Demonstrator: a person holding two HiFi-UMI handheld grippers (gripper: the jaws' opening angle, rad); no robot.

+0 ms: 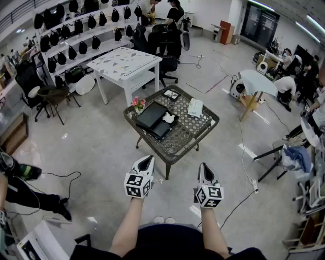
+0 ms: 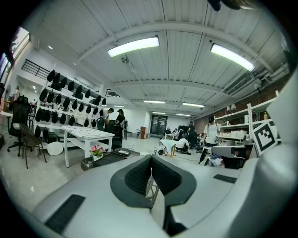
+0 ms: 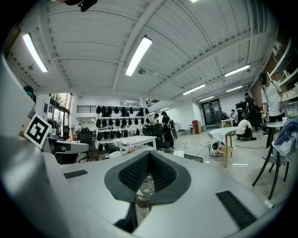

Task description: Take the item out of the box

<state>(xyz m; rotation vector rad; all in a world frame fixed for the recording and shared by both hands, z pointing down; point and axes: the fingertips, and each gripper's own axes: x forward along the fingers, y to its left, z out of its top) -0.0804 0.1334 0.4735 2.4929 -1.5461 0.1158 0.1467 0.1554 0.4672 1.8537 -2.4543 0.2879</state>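
Both tools are held low in front of the person, above bare floor [image 1: 101, 147] and well short of the desk.

Left tool [image 1: 146, 161]: clenched, pads tip to tip in the left gripper view [image 2: 151, 161], nothing between them. Right tool [image 1: 204, 168]: also clenched, tips meeting in the right gripper view [image 3: 149, 159], holding nothing. A patterned bit shows through the gap under the tips; cannot tell what it is. The two tools are side by side, apart, both pointing toward the desk.

Next out is a low desk [image 1: 179, 143] with a mesh top and thin legs. The black box [image 1: 152, 119] lies flat on the desk's left half. The white item [image 1: 168, 118] is at the box's right edge; cannot tell whether it sits inside or on top. It is not in either tool.

Pink flowers [image 1: 137, 103] stand just beside the box's far-left corner. A white packet [image 1: 195, 107] lies on the desk's right side, apart from the box. A small dark framed thing [image 1: 171, 94] is at the far edge.

A thin cable [image 1: 238, 200] runs over the floor right of the right tool.

Behind the desk is a white table [image 1: 129, 62]. Further left are wall shelves [image 1: 76, 35] lined with black objects. People [image 1: 175, 12] stand at the back by dark office chairs, with more people at the far right.
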